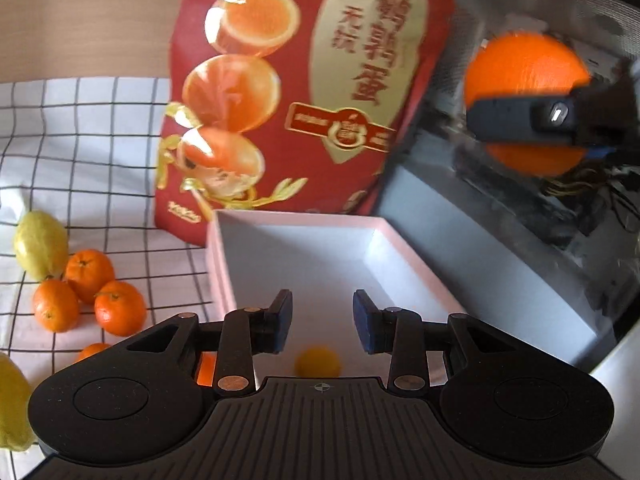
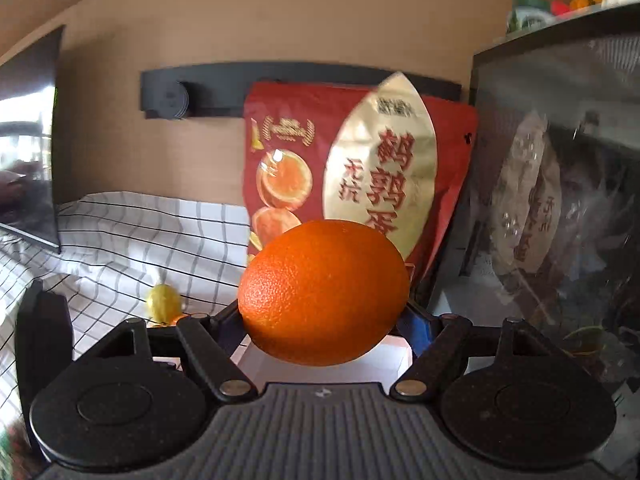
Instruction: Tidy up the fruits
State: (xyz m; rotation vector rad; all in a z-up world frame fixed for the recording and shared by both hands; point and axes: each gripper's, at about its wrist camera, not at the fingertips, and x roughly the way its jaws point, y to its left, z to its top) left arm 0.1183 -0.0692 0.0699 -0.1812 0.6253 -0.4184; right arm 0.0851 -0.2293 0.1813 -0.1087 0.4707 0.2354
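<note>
On the checked cloth (image 1: 80, 152) at far left lies a lemon (image 1: 40, 244), touching a cluster of three mandarins (image 1: 90, 294) just below it. A fourth mandarin (image 1: 93, 350) peeks out beside the left gripper's body, and part of a second lemon (image 1: 12, 404) shows at the frame's edge.

Next comes the white box (image 1: 420, 276), open-topped and shallow, standing on the cloth. Inside it one small yellow-orange fruit (image 1: 318, 362) rests on the floor near the front wall; the rest of the visible floor is bare white. Another patch of orange shows behind the gripper's left linkage, but whether it is in the box or beside it cannot be told. The left gripper (image 1: 322, 326) hangs over the box's near end, its fingers parted a little with nothing between them.

Behind the box stands a red bag (image 1: 296, 92) printed with halved eggs and gold lettering, leaning upright against the wall. Right of the bag and the box is a dark glass-sided case (image 1: 520, 208), which reflects the bag in the right wrist view.

At far right the right gripper (image 2: 324, 316) pinches a large orange (image 2: 324, 292) from both sides, holding it in the air above the box's right part and in front of the case.
</note>
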